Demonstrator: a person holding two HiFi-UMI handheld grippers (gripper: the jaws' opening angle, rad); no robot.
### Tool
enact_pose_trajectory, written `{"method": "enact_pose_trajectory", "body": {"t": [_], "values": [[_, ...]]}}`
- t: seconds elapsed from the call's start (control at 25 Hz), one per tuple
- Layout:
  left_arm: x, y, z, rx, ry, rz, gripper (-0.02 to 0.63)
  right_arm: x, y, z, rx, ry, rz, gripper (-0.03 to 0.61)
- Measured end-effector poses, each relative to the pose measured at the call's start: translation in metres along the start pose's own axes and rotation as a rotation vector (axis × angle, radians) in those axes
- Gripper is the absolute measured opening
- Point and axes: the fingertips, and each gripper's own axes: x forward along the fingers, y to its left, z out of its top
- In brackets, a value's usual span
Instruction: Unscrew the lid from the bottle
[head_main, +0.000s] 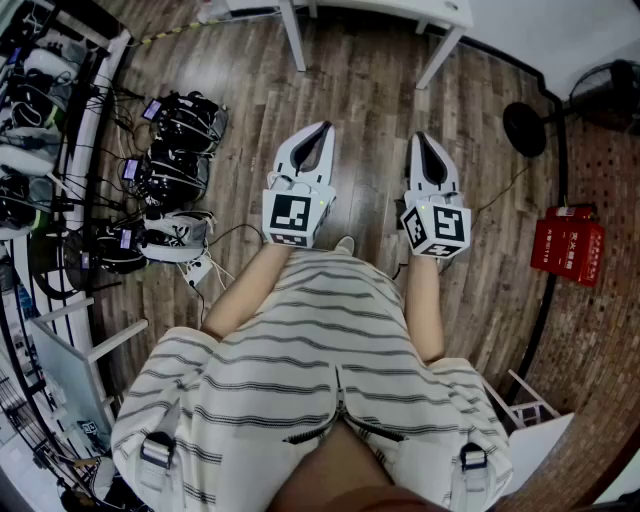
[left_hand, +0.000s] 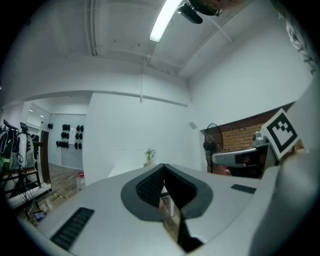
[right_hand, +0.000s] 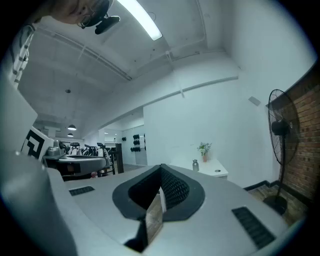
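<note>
My left gripper (head_main: 321, 130) and right gripper (head_main: 420, 138) are held side by side at waist height, pointing level over the wooden floor. Both are shut with nothing between their jaws. In the right gripper view the right gripper (right_hand: 161, 166) points toward a white table (right_hand: 222, 173) far ahead, where a small dark bottle (right_hand: 195, 164) stands beside a potted plant (right_hand: 203, 149). In the left gripper view the left gripper (left_hand: 163, 166) faces the same white table (left_hand: 125, 167) and plant (left_hand: 149, 154). A clear plastic bottle with a red cap (left_hand: 80, 181) stands on the floor at the left.
White table legs (head_main: 297, 40) stand ahead of me. A black standing fan (head_main: 606, 92) and a red box (head_main: 567, 247) are at the right. Headsets and cables (head_main: 170, 150) lie along a rack at the left. My striped clothing fills the lower head view.
</note>
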Motion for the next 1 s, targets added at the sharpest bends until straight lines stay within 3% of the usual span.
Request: {"method": "enact_pose_trajectory", "body": {"t": [0.6, 1.0], "values": [[0.042, -0.043, -0.034, 0.028, 0.073, -0.010, 0.002, 0.007, -0.045, -0.013, 0.029, 0.004, 0.032, 0.011], [0.147, -0.006, -0.046, -0.003, 0.060, -0.025, 0.002, 0.110, -0.094, -0.011, 0.006, 0.019, 0.050, 0.012]]}}
